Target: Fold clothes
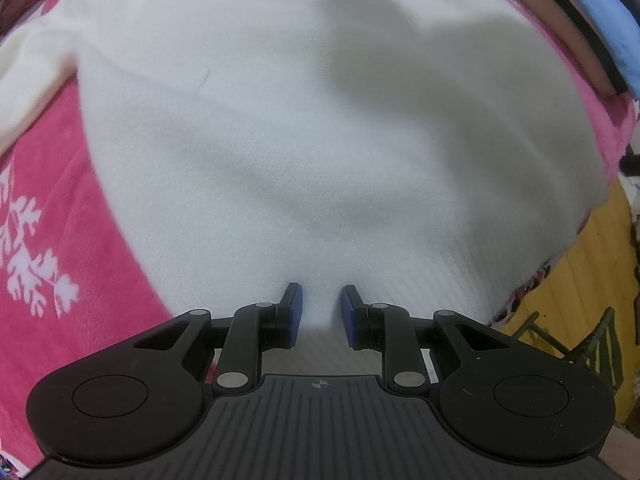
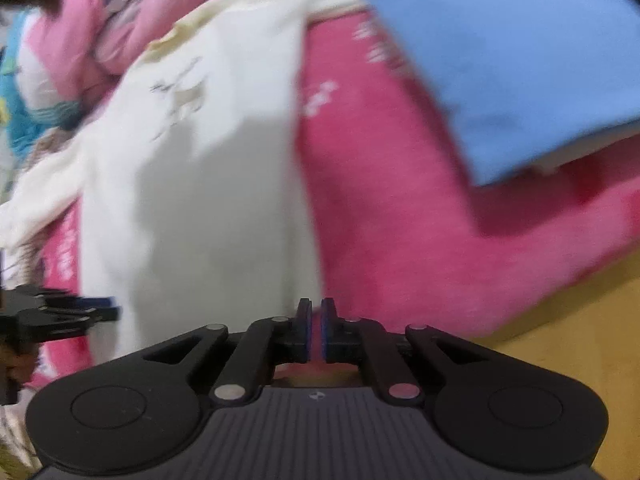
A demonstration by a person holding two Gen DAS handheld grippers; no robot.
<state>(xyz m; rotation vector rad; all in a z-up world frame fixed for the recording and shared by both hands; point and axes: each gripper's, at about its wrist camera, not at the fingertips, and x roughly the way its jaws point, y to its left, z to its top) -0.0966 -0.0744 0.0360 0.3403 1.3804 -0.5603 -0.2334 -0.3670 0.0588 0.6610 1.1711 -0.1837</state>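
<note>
Now the fuzzy white sweater (image 1: 304, 128) lies across the plush pink blanket (image 1: 52, 184), mid-frame; left tool (image 1: 321, 312) pinches its ribbed hem, right tool (image 2: 316, 330) pressed together, empty.

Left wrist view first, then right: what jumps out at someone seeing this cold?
A big white sweater fills the left wrist view, spread over a pink blanket, with the left gripper pinching its ribbed hem. In the blurred right wrist view, the right gripper is shut near the sweater's edge; a blue folded cloth lies upper right.

White sweater (image 1: 304, 128); pink blanket (image 1: 60, 184)
</note>
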